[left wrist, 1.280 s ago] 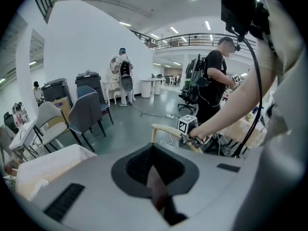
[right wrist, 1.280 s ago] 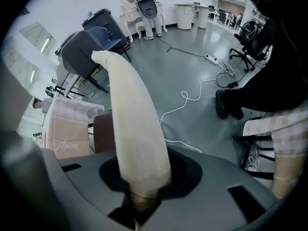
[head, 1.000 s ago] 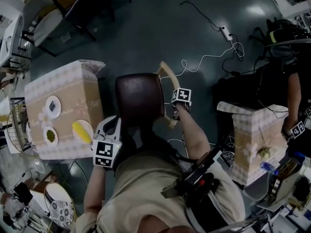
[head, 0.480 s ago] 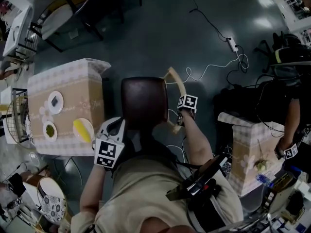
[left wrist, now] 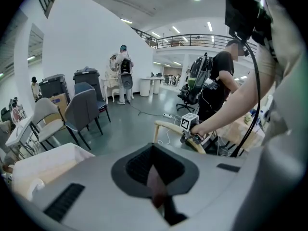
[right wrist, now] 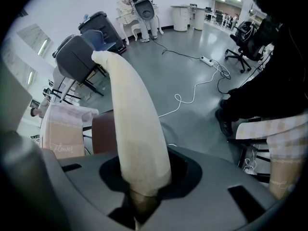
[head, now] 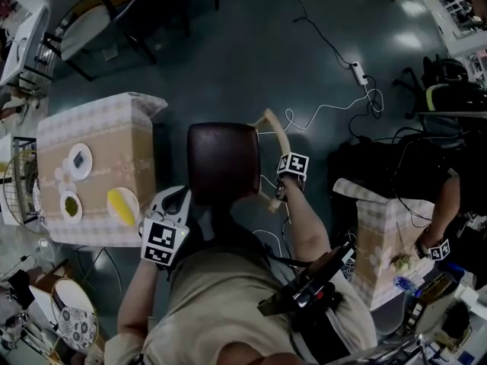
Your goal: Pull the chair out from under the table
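The chair has a dark brown seat (head: 222, 162) and a curved pale wooden backrest (head: 275, 139), and it stands just right of the cloth-covered table (head: 99, 128). My right gripper (head: 280, 188) points steeply down, shut on the backrest rail (right wrist: 132, 114), which fills its own view. My left gripper (head: 181, 198) sits at the seat's near left corner. A brown sliver lies pinched in its jaw recess (left wrist: 155, 186), which looks like the seat's edge. The left gripper view also shows the backrest (left wrist: 171, 128) beyond.
Three plates (head: 80, 160) lie on the table. A second clothed table (head: 384, 226) stands at the right, with another person's arm (head: 445, 204) beside it. Cables (head: 327, 105) and a power strip (head: 355, 72) lie on the floor beyond the chair. Other chairs (head: 76, 14) stand at the far left.
The right gripper and the backrest have shifted a little away from the table, and the gap between seat and table has widened slightly. The left gripper has kept still.
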Tool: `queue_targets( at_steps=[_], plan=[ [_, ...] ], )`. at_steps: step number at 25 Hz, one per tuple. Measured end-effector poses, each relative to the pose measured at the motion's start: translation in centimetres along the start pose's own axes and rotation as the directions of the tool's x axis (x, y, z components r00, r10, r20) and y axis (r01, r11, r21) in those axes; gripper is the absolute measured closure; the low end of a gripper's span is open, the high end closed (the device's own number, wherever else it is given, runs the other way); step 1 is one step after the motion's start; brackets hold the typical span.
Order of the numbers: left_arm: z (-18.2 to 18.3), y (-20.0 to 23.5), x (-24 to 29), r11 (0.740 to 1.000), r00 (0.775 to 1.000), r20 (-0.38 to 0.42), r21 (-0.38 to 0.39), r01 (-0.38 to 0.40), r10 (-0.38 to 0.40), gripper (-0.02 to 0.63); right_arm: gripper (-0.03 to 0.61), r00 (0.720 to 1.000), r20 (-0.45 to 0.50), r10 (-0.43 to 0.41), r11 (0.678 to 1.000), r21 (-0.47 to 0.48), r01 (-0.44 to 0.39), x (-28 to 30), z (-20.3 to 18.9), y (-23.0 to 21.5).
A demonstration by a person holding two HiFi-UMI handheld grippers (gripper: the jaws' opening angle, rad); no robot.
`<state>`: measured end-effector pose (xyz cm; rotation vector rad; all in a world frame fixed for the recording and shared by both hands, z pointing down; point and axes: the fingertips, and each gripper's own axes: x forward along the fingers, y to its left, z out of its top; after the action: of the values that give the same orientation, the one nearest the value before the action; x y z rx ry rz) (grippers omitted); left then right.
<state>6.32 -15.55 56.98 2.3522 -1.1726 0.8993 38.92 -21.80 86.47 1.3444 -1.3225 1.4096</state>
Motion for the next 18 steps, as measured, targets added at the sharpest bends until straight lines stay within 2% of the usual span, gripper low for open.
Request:
queue_targets(
  at_steps=[7,10,13,15,18],
  plan=[
    [0.5,-0.2,0.6,1.000,1.000,-0.007,0.020,0.007,-0.007,0.609,0.472,1.000,-0.011,0.009,1.000,-0.014,-0.010,0.1,0.4,-0.7],
    [0.2,-0.3,0.8,1.000,1.000,-0.011,0.019,0.010,-0.009,0.609,0.463,0.999,-0.026,0.035,0.999,0.009,-0.035,0.2,0.3,-0.6],
    [0.2,-0.5,0.9,1.000,1.000,-0.008,0.016,0.012,-0.011,0.609,0.384,0.997,-0.029,0.069,0.997,0.042,-0.067,-0.1,0.3,-0.3],
    [0.4,-0.5,0.9,1.000,1.000,-0.001,0.018,0.010,-0.010,0.609,0.359,0.998,-0.004,0.063,0.998,-0.001,-0.063,-0.8,1.0,-0.1],
    [0.8,-0.3,1.0,1.000,1.000,0.014,0.022,0.003,-0.003,0.609,0.358,0.998,0.049,0.028,0.994,-0.103,-0.023,-2.2,2.6,-0.5]
  ],
)
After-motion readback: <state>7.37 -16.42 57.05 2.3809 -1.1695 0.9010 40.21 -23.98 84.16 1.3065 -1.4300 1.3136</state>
